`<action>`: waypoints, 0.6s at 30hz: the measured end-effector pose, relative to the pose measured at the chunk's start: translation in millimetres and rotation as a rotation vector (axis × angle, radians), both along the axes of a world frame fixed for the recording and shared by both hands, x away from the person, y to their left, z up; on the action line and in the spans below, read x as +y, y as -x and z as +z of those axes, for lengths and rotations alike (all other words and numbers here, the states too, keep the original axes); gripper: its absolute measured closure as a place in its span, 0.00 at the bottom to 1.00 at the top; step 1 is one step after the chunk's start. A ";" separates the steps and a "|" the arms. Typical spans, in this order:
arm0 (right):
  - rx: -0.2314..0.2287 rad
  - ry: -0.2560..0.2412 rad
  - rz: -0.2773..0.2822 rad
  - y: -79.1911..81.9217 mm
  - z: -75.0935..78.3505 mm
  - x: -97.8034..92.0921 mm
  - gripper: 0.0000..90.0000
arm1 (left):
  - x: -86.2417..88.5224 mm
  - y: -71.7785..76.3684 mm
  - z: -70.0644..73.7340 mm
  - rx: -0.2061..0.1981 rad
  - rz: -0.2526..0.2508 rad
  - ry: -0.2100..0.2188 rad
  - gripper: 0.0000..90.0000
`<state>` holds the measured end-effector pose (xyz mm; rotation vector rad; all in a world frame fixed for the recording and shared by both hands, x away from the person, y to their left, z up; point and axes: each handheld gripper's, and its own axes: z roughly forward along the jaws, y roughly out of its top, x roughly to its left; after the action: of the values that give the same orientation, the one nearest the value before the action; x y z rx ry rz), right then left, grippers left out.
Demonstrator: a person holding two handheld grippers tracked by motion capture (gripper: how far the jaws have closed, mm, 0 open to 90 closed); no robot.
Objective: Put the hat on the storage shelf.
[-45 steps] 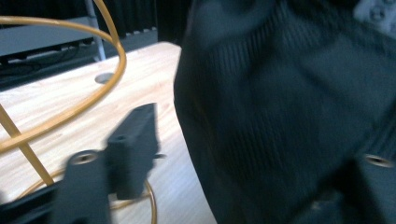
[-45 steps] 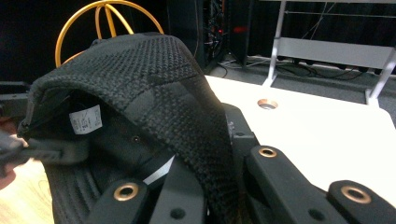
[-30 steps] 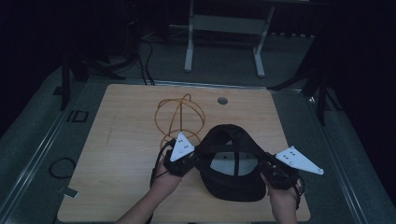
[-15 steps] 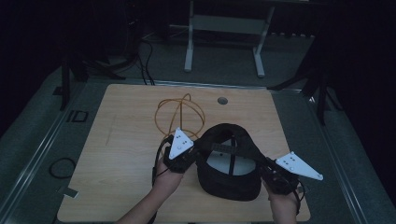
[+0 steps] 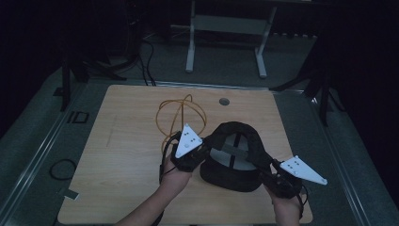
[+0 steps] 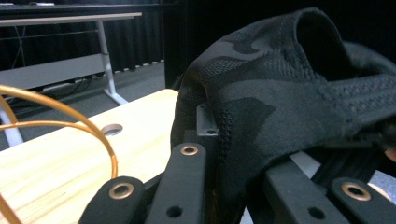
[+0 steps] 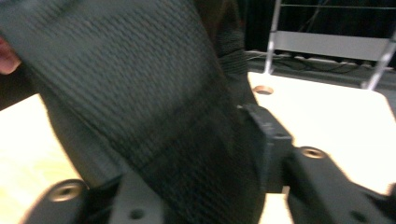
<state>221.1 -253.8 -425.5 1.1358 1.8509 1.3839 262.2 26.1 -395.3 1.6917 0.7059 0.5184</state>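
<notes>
A black fabric cap hangs between my two grippers just above the wooden table, its opening facing up with a strap across the pale inside. My left gripper is shut on the cap's left rim; in the left gripper view the patterned knit cap is pinched in the left gripper. My right gripper is shut on the right rim, and in the right gripper view the dark cap runs down into the right gripper. A hand holds each gripper.
An orange cable lies in loops on the table just behind my left gripper, and the orange cable arcs close to the left jaws. A round hole sits near the table's far edge. A white desk frame stands on the floor beyond.
Both grippers have kept hold of the cap. The left gripper has risen slightly and the right has dropped a little toward the near edge, so the cap sits more stretched and tilted.
</notes>
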 end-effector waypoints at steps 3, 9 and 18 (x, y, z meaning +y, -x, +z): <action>-0.007 -0.041 0.054 2.0 -2.2 -4.2 0.55 | -0.7 -1.0 4.3 -0.010 -0.004 0.019 0.98; 0.010 -0.046 0.107 4.8 -6.5 -8.3 0.46 | -5.7 -4.8 11.2 -0.010 -0.013 0.015 0.98; 0.052 0.025 0.213 15.8 -21.7 -13.5 0.39 | -11.4 -0.4 17.7 -0.027 -0.024 0.009 0.98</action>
<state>205.3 -267.4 -447.2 0.9940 2.0703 1.4535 262.6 14.7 -377.6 1.6802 0.6665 0.5192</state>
